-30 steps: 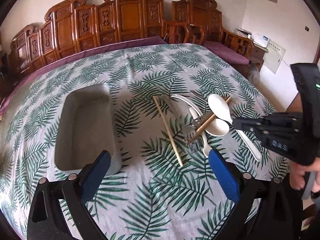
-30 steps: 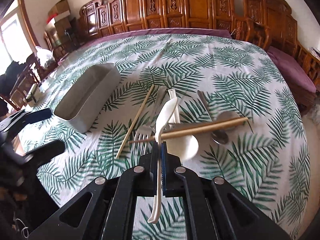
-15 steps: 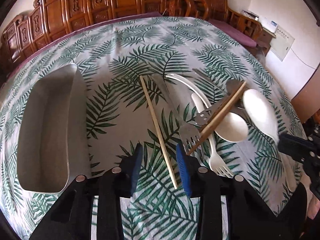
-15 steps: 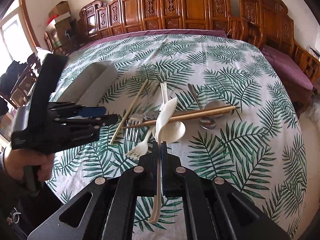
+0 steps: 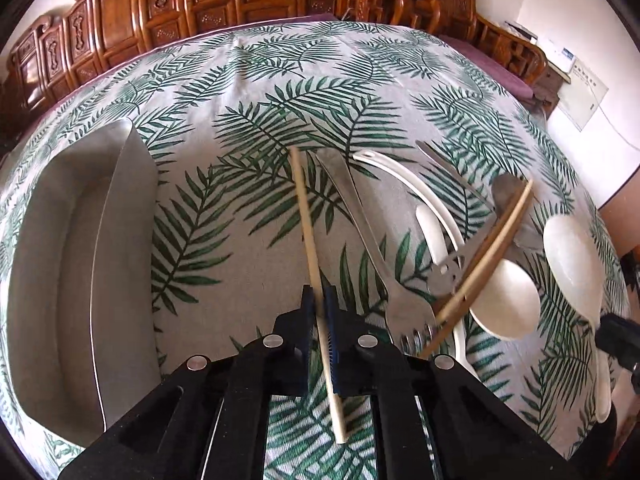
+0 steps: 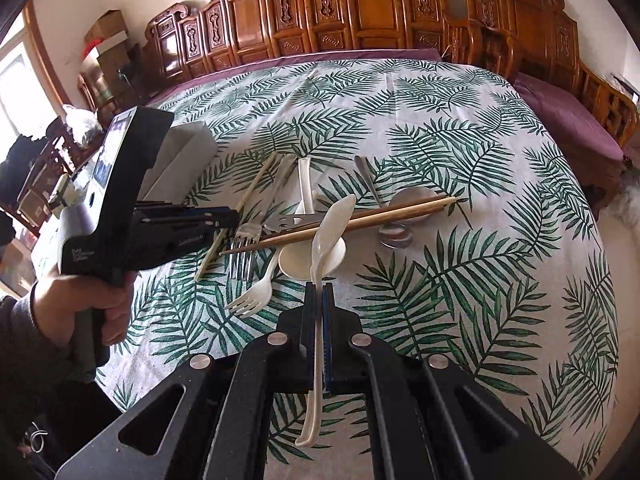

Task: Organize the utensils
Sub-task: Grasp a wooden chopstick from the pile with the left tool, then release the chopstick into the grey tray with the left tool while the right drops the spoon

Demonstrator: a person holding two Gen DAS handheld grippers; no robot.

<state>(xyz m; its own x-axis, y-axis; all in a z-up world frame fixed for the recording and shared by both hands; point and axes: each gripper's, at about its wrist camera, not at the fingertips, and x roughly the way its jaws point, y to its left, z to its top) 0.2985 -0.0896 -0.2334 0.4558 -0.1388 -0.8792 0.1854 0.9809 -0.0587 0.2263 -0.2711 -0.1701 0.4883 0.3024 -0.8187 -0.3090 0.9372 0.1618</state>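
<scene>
- This is a home, a living or dining room, with a table under a palm-leaf tablecloth (image 6: 460, 128) filling the middle.
- Carved wooden bench seating (image 6: 360, 4) lines the wall from ten to two o'clock, with purple cushions (image 6: 568, 116) at three o'clock.
- Cardboard boxes (image 6: 106, 36) are stacked at ten o'clock, beside a bright window (image 6: 16, 84) at nine.
- White walls; a wall-mounted white panel (image 5: 582, 96) shows at two o'clock in the left wrist view.
</scene>
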